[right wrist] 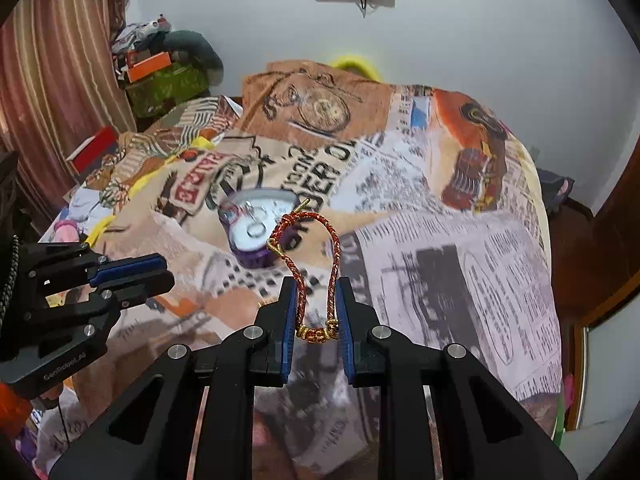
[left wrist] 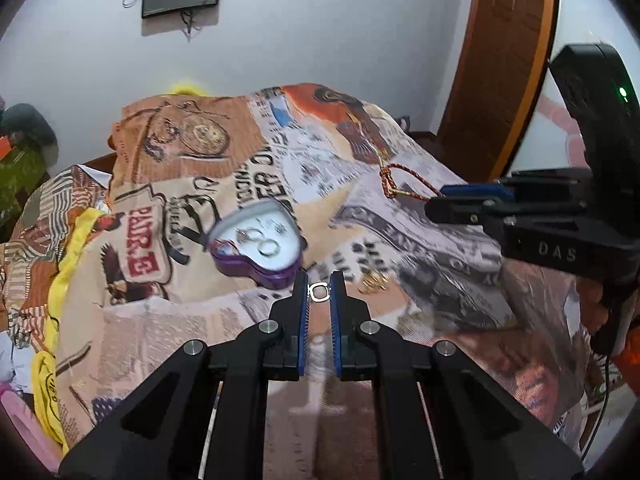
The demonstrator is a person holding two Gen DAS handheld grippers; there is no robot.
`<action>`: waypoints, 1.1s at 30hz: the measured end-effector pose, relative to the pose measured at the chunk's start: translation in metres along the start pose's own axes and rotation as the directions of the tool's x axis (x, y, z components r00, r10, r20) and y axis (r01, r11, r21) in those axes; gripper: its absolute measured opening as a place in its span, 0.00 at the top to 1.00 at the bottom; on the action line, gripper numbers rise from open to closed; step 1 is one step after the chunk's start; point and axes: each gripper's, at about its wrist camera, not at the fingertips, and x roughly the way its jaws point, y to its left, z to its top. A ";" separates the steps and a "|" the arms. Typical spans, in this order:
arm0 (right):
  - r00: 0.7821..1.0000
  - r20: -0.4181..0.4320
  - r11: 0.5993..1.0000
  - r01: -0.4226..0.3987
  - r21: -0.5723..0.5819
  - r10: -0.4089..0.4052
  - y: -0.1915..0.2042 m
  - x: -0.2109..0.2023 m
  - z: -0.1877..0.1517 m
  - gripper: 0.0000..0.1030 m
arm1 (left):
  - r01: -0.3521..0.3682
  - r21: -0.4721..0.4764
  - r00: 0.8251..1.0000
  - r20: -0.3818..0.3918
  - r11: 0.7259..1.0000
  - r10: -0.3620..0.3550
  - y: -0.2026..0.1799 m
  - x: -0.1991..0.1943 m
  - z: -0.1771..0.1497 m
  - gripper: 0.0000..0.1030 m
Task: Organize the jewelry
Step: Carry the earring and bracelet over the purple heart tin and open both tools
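Red-and-gold braided cord bracelet (right wrist: 316, 264) is pinched between the blue-padded jaws of the right gripper (right wrist: 318, 292), its loop arching up and forward past the fingertips. The left gripper (left wrist: 319, 286) clamps a small silver ring (left wrist: 318, 292) at its tips. Just beyond and left of those jaws, a purple heart-shaped box (left wrist: 256, 246) with rings inside sits open on the newspaper-print blanket (left wrist: 400, 220).

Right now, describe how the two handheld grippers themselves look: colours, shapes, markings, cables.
Both are matte black, angular frames with triangular cut-outs and round silver pivot bolts. The left gripper and right gripper each carry two slim fingers faced with ribbed blue pads. The right one's side reads "DAS" and has a green light on its black housing; the left one's has small white lettering. A thin black cable trails below each.
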 end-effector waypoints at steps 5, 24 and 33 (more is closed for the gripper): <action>1.000 0.008 1.000 -0.015 0.013 0.015 0.010 0.010 0.014 0.83 | -0.022 -0.028 1.000 0.010 0.999 0.023 0.021 0.003 0.014 0.92; 0.985 -0.143 0.993 -0.087 0.078 0.097 0.029 0.096 0.054 0.83 | -0.020 -0.137 0.997 -0.071 0.990 0.010 0.083 0.070 0.046 0.92; 0.973 -0.211 0.994 -0.078 0.083 0.094 0.034 0.124 0.056 0.83 | -0.002 -0.145 0.989 -0.143 0.989 -0.019 0.100 0.109 0.045 0.92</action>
